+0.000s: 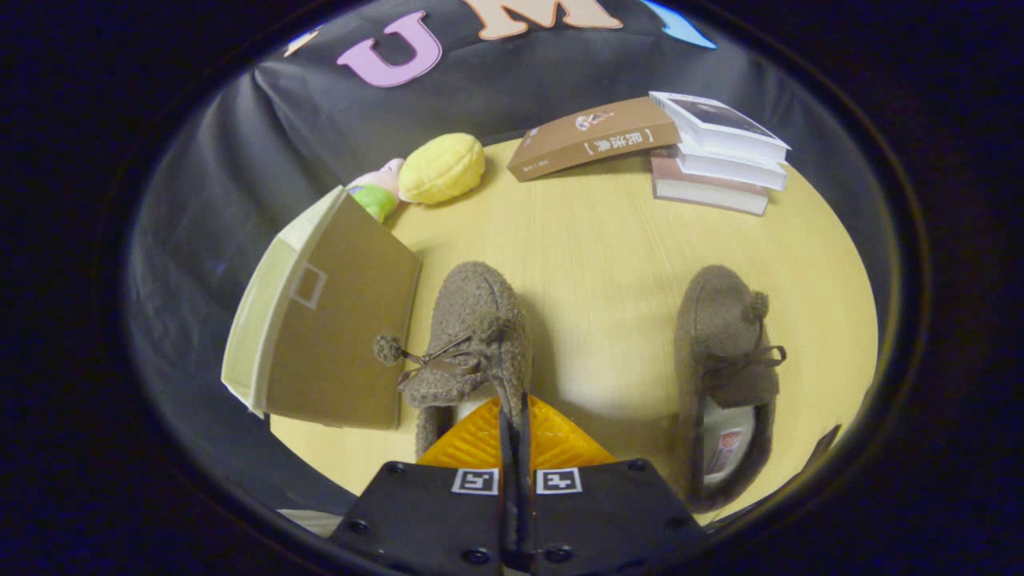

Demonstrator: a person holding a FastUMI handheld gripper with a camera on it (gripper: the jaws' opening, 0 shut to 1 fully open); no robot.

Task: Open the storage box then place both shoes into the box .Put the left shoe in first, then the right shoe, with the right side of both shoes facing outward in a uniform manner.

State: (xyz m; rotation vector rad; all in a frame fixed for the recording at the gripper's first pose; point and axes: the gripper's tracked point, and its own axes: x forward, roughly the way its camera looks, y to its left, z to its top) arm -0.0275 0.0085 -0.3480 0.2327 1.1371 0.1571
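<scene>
Two brown fuzzy shoes sit on the light wood counter (608, 264), toes pointing away from the tool (513, 404). Tool fingers are pressed together, only a thin seam between them, nothing clamped. Their tips sit over the heel opening of the nearer shoe (478, 336); whether they touch it, can't tell. That shoe lies straight ahead of the fingers, upright, with a pom-pom and a brown lace bow on its upper; the bow trails off toward the storage box (336, 328).

The other shoe (724, 368) is well apart to the right of the fingers, also upright, its insole visible through the opening, pom-pom and bow on top. Bare counter between the two shoes.

The storage box stands just left of the nearer shoe, right beside it, maybe touching at the pom-pom. Box looks closed: brown front panel with a small rectangular mark, pale cream side wall. It sits at the counter's left edge.

Beyond the box, near the back of the counter: a yellow plush toy (442, 167) and a small pink-and-green toy (376, 192) tucked against it, partly hidden by the box's top corner.

Farther back to the right: a brown book (592, 138) leaning on a stack of books (716, 156). All of these are well beyond the fingers and the shoes.
</scene>
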